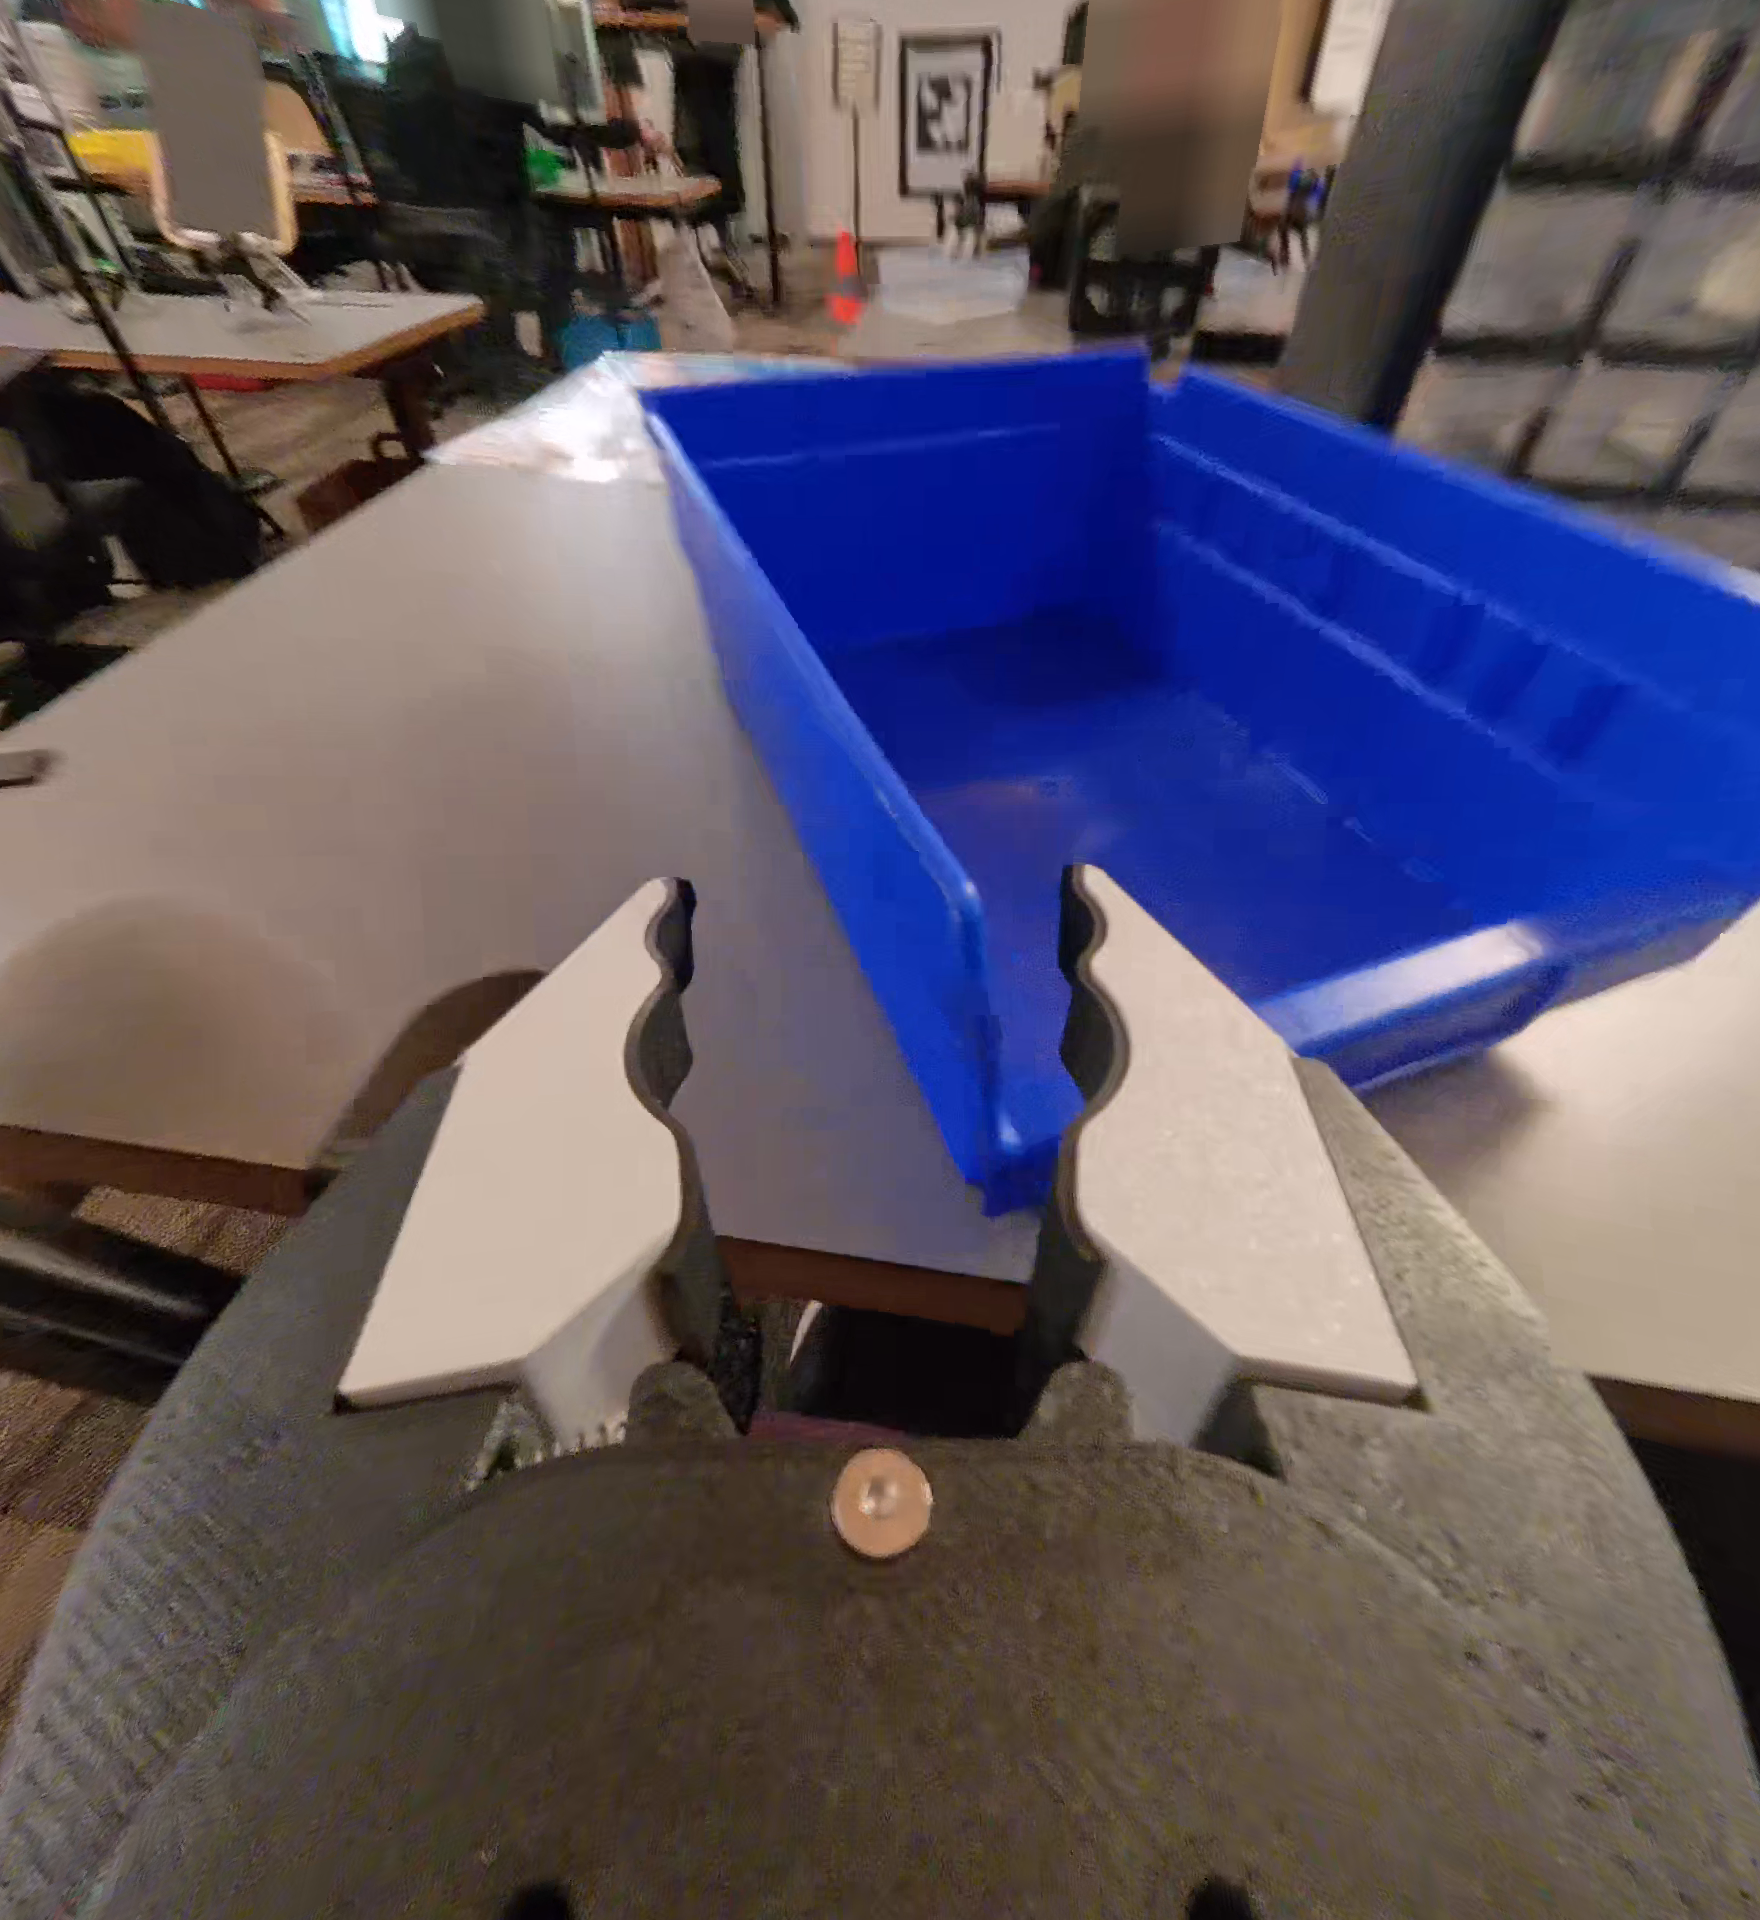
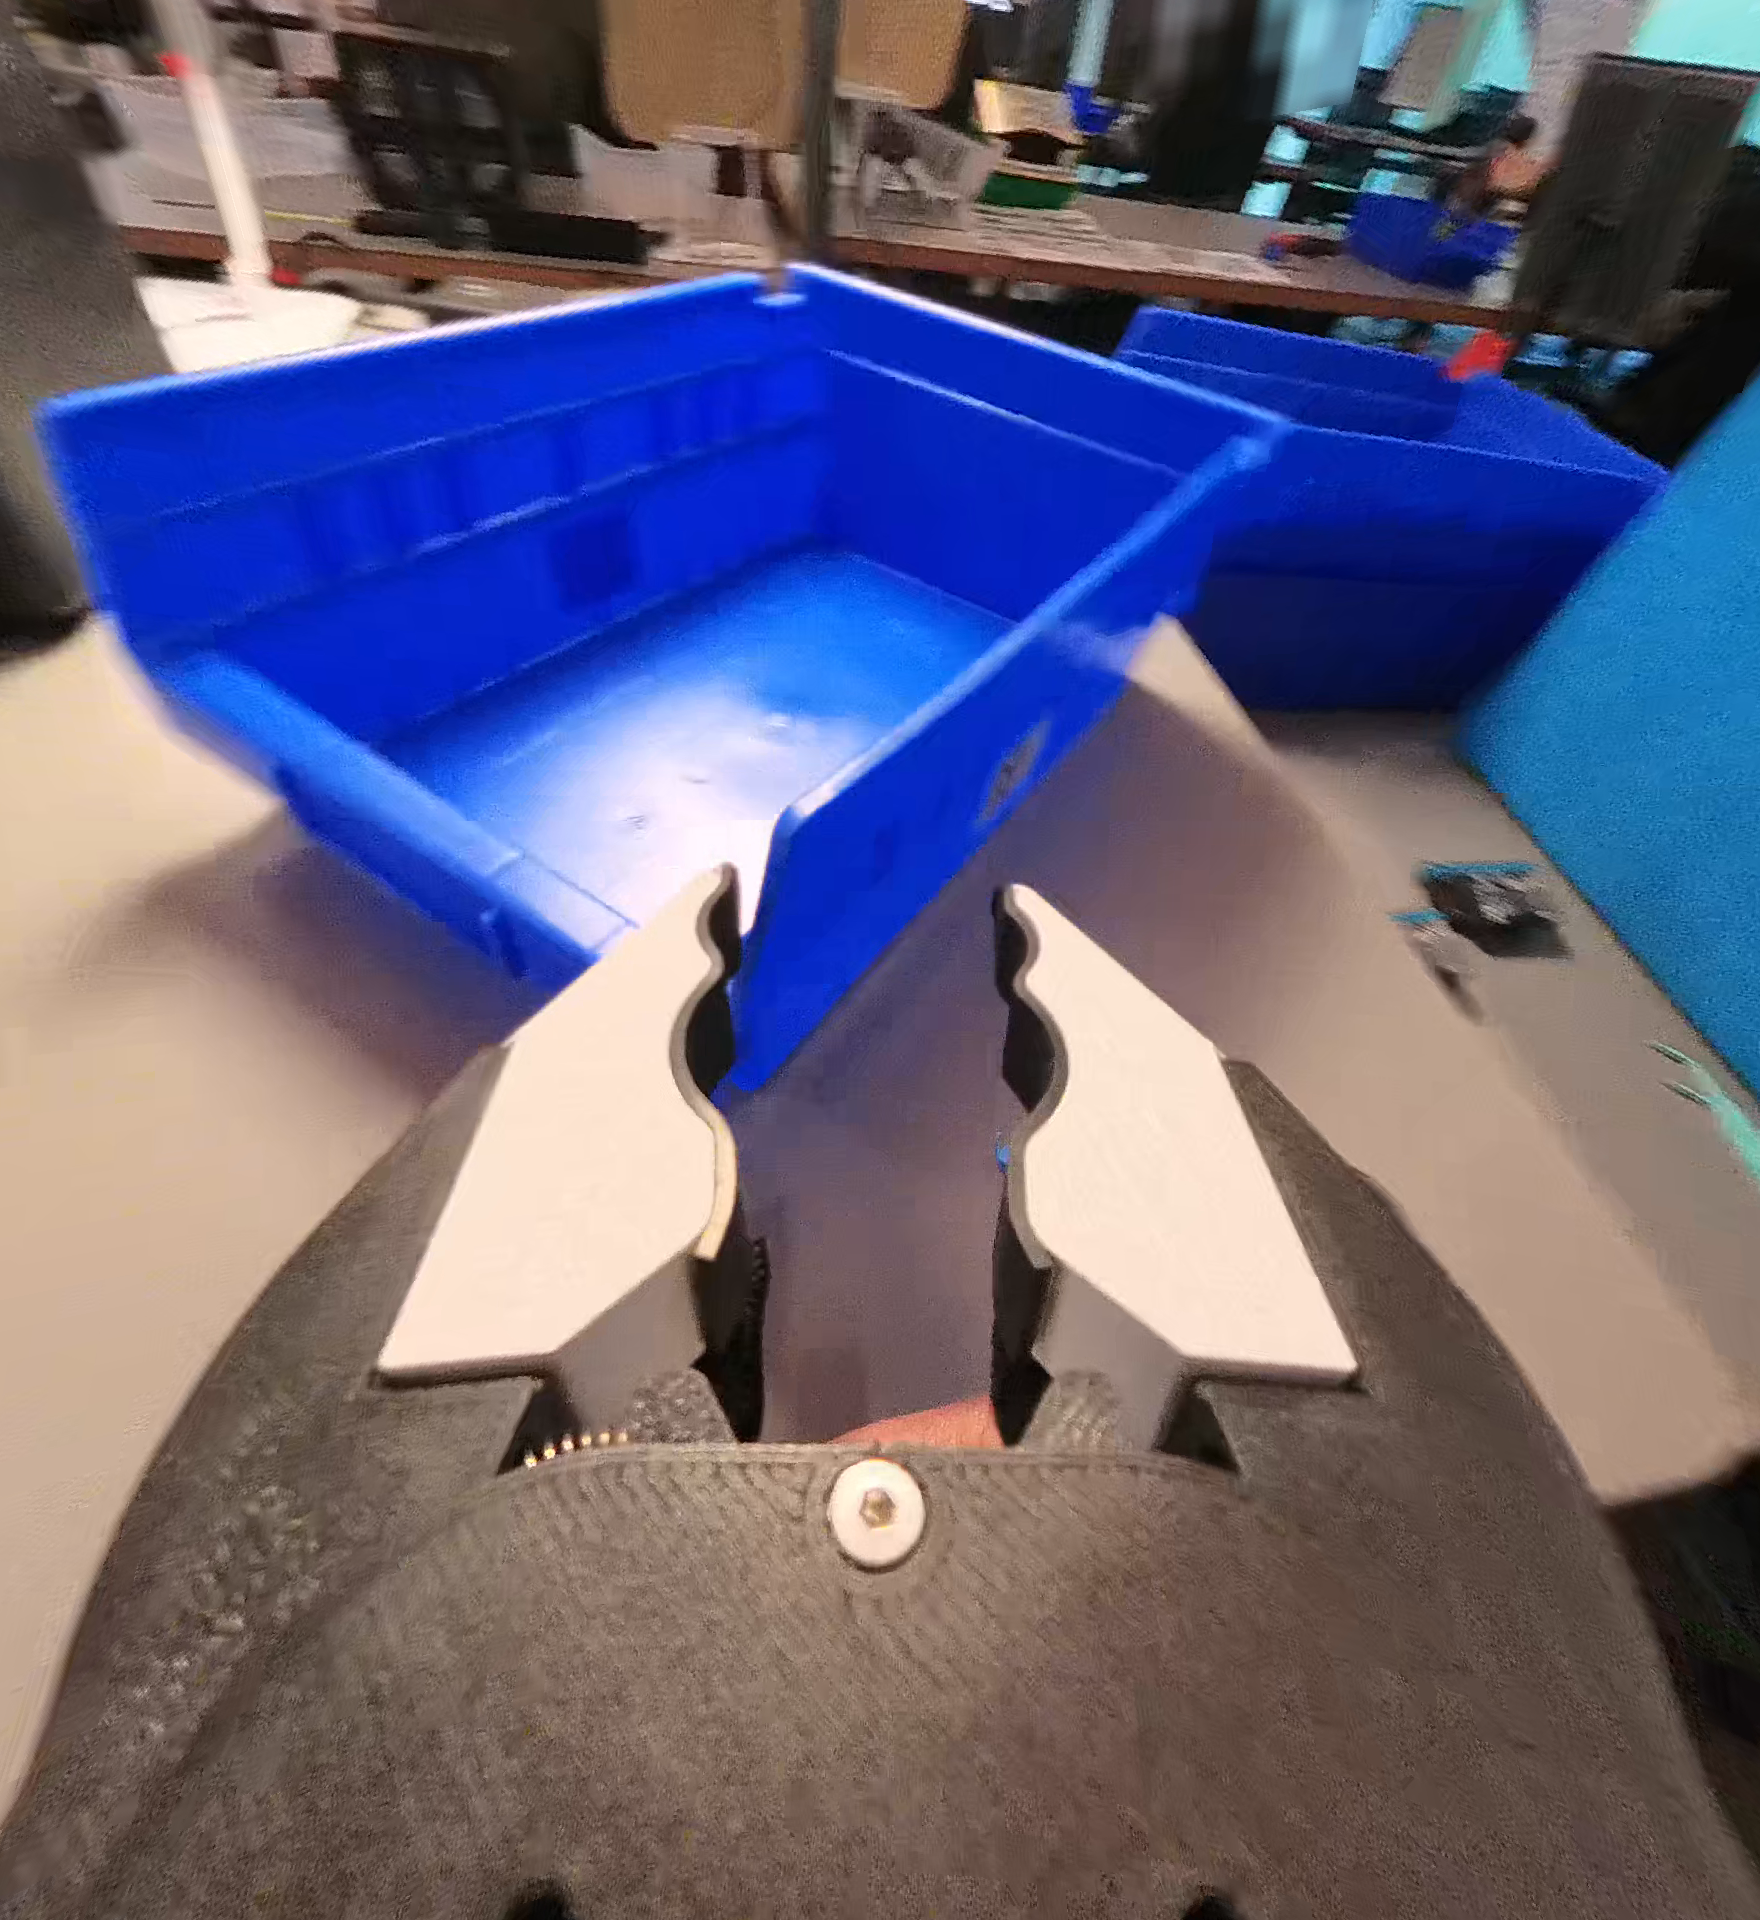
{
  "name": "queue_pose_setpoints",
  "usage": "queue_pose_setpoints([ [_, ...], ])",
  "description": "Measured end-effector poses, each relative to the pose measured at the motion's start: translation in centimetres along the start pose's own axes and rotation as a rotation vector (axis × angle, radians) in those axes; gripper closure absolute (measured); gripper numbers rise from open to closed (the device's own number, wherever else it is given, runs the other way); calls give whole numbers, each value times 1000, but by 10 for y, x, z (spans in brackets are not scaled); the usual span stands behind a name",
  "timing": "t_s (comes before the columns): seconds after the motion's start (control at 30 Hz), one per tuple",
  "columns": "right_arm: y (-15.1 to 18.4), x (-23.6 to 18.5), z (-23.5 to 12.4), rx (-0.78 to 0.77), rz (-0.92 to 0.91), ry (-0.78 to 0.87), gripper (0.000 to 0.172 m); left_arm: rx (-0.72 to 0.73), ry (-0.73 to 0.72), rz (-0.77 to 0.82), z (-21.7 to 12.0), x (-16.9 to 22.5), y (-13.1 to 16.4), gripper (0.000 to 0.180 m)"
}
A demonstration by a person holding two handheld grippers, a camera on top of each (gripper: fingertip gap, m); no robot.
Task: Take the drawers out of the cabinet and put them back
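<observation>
the blue drawer [image 1: 1219, 727] sits out of the cabinet on the grey table [image 1: 336, 727], its near corners reaching the near table edge, a second blue drawer [image 2: 1395, 520] far right. the biggest risk, i judge, is a one-sided squeeze tipping or skidding it off that edge, since neither side wall is pinched. the left gripper [image 1: 876, 914] straddles the left wall, jaws wide, gaps either side. the right gripper [image 2: 865, 914] straddles the right wall, its left pad close, right pad clear
</observation>
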State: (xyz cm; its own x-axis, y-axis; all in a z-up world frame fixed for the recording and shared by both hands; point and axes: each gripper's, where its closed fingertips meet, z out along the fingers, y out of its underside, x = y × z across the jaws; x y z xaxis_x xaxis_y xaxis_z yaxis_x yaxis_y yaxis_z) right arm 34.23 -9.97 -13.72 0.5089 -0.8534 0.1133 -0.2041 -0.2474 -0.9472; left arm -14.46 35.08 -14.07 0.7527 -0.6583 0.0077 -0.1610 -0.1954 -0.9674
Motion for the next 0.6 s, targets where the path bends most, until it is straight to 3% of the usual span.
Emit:
queue_pose_setpoints([
  [0.07,2,28,-13,2,33,40,123,68,-16,-30,-11,-14,-22,110],
  [0.13,-4,33,-31,39,74,23,123,117,4,-6,-22,-3,-41,109],
  [0.27,-31,-32,-49,125,81,-168,121,61,197,97,-15,77,-46,103],
  [0.43,-38,-134,-12,71,31,-359,97,-70,333,185,29,167,-20,101],
  [0.6,-42,-161,35,8,34,-326,94,-94,312,187,63,186,-13,113],
])
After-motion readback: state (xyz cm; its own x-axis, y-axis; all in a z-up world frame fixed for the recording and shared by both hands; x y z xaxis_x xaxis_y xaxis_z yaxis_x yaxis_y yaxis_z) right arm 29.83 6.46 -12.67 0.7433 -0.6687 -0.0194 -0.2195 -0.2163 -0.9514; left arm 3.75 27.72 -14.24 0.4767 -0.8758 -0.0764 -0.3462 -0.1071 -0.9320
